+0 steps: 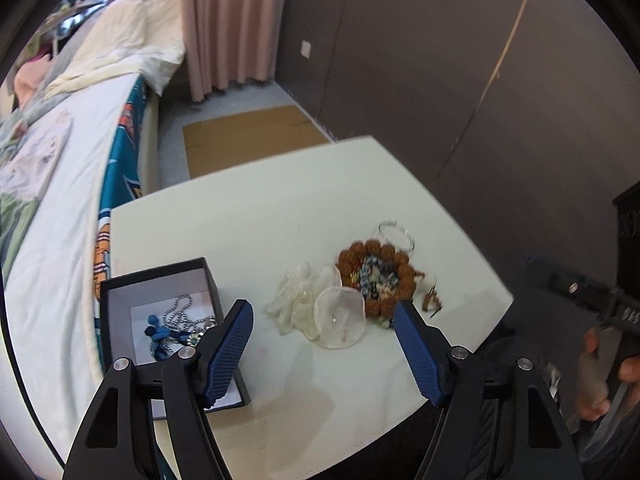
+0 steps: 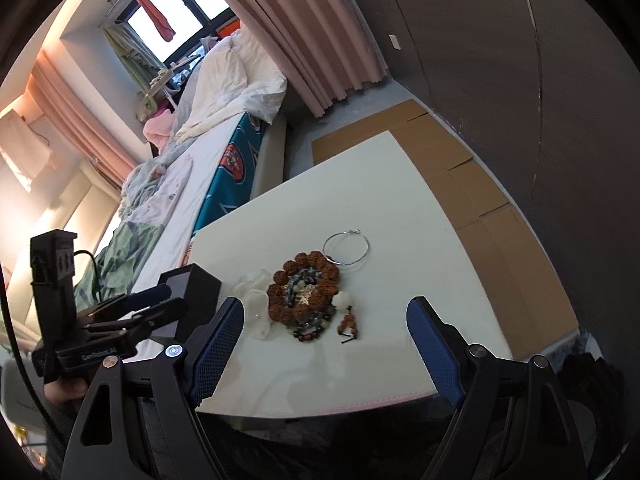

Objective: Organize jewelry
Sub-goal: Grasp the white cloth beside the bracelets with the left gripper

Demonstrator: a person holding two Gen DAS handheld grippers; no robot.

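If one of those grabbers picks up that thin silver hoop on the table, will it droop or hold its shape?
The silver hoop keeps a clean round outline, so it probably stays stiff. It looks like fine wire, likely light and easily bent. Lying flat on the table, it may slide when nudged.

Table top (image 1: 248, 216): smooth, matt, cream. Black box (image 1: 120, 284) on it: matt card-like walls, pale lining; inside, a bright metal bead chain (image 1: 180, 308). Right of the box: translucent glossy discs (image 1: 340, 316), then a rough, knobbly brown seed bracelet (image 2: 304, 280). Behind the bracelet: thin shiny wire hoop (image 2: 346, 248). Gripper pads (image 1: 232, 348): blue, ribbed.
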